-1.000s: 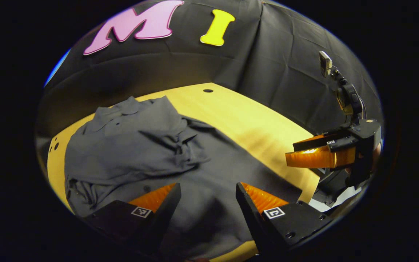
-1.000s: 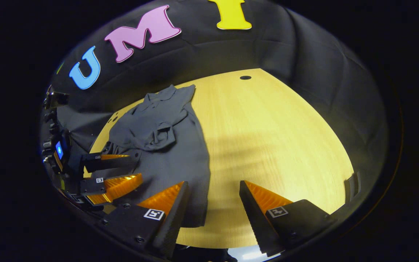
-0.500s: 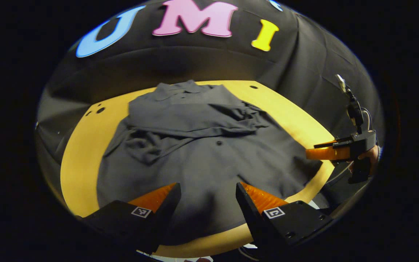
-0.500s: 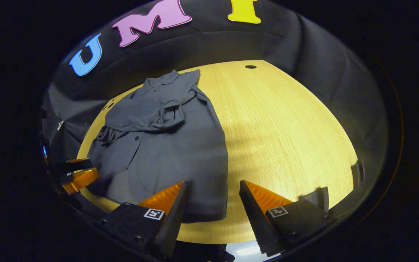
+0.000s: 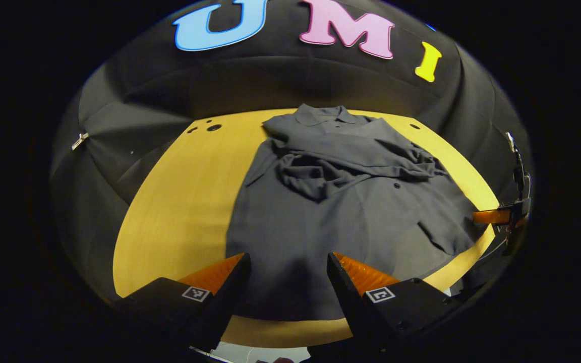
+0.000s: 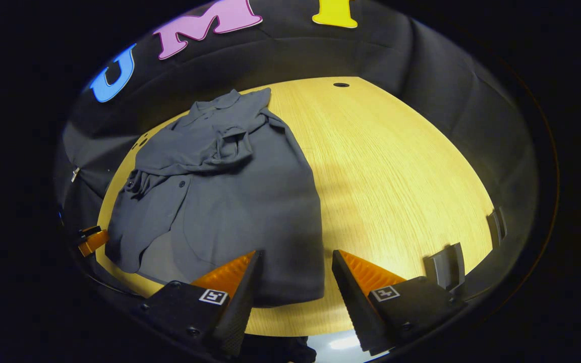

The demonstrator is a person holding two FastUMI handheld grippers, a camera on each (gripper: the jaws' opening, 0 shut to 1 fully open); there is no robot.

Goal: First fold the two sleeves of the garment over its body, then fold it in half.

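A dark grey collared shirt [image 5: 341, 201] lies on the yellow wooden table [image 5: 179, 201], collar at the far side, both sleeves bunched across its chest [image 5: 331, 166]. In the right gripper view the same shirt [image 6: 230, 191] covers the table's left half [image 6: 396, 166]. My left gripper [image 5: 286, 275] hovers open over the shirt's near hem, nothing between its fingers. My right gripper [image 6: 294, 272] stands open above the hem's right corner, also holding nothing. The right gripper [image 5: 502, 217] also appears at the far right edge of the left gripper view, and the left gripper [image 6: 91, 241] at the far left of the right gripper view.
Black cloth walls close in behind and beside the table. Small round holes [image 5: 213, 127] mark the table's far left, and another hole [image 6: 341, 84] its far right. Grey clips [image 6: 447, 262] sit at the table's right edge. Bare wood lies right of the shirt.
Both grippers have drawn back toward the table's near edge, and the left view has swung so the whole shirt is seen. The shirt lies as before. Both stay open.
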